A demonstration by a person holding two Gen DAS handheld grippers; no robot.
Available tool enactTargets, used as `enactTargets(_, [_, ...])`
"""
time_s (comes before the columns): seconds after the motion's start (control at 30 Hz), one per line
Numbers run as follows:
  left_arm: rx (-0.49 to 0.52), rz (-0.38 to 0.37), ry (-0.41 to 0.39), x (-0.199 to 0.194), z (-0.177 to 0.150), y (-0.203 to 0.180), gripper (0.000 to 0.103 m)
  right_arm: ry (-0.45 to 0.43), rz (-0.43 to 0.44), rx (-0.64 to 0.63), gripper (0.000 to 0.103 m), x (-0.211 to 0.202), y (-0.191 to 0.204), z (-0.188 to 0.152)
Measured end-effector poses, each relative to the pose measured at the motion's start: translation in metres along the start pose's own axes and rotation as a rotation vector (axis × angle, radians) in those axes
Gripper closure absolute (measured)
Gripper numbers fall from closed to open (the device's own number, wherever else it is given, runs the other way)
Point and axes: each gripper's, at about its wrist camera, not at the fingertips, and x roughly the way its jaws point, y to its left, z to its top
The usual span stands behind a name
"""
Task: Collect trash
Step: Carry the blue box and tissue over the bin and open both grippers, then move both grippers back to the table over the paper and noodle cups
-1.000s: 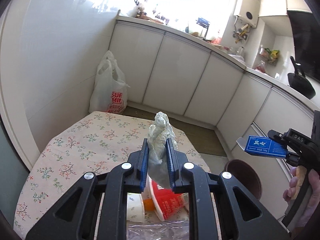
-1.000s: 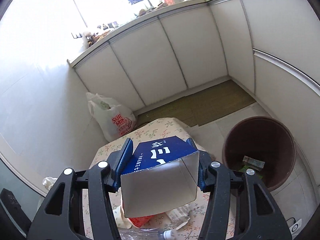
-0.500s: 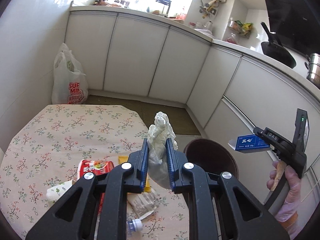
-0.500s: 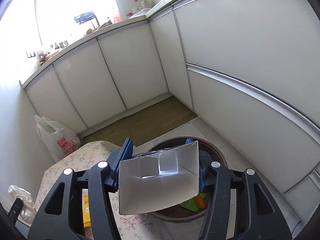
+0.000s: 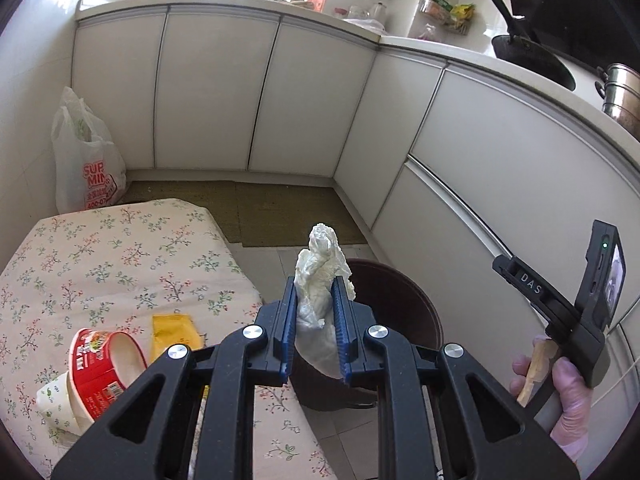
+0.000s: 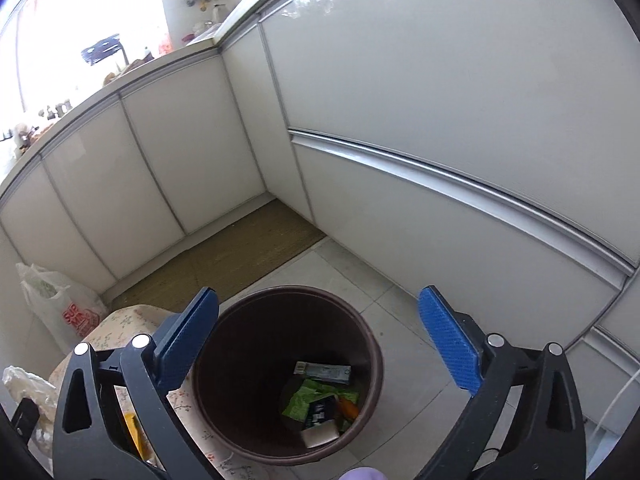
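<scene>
Crumpled tissue (image 5: 320, 280) sits clamped in the left gripper (image 5: 315, 330) beside the floral table (image 5: 120, 256); right gripper (image 6: 320, 344), jaws just opened and empty, hangs over the brown bin (image 6: 360, 334), where the blue box (image 6: 320, 414) now lies.

The left gripper (image 5: 315, 330) is matt black plastic with bright metal rivets; its ribbed blue pads pinch a crumpled white tissue (image 5: 320, 280), soft and creased. At 9 o'clock of it the desk (image 5: 100, 256) wears a floral cloth, matt. The red paper cup (image 5: 106, 364) looks glossy. At 12 o'clock from the right gripper (image 6: 318, 338) the brown bin (image 6: 256, 364) is smooth plastic. The cabinet doors (image 6: 440, 80) are glossy white, the floor tiles (image 6: 400, 320) dull grey
</scene>
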Motion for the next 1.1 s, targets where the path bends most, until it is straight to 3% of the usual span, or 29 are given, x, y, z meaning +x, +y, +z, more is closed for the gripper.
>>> enactTargets(0.27, [0.048,-0.028,0.092,0.056,0.019,-0.05,0.085,0.069,-0.04,0.114,0.007,0.017,-0.041,0.007])
enactTargets(0.57, [0.146,-0.028,0.149,0.102,0.016,-0.105,0.083,0.13,-0.062,0.186,0.007,0.033,-0.067,0.007])
enactTargets(0.67, [0.149,-0.023,0.181,0.114,0.015,-0.111,0.075,0.14,-0.07,0.191,0.007,0.034,-0.069,0.007])
enactTargets(0.83, [0.168,0.003,0.2,0.12,0.011,-0.115,0.049,0.143,-0.073,0.194,0.007,0.034,-0.069,0.007])
enactTargets(1.1, [0.11,0.041,0.217,0.119,0.01,-0.097,0.041,0.159,-0.061,0.145,0.007,0.032,-0.056,0.005])
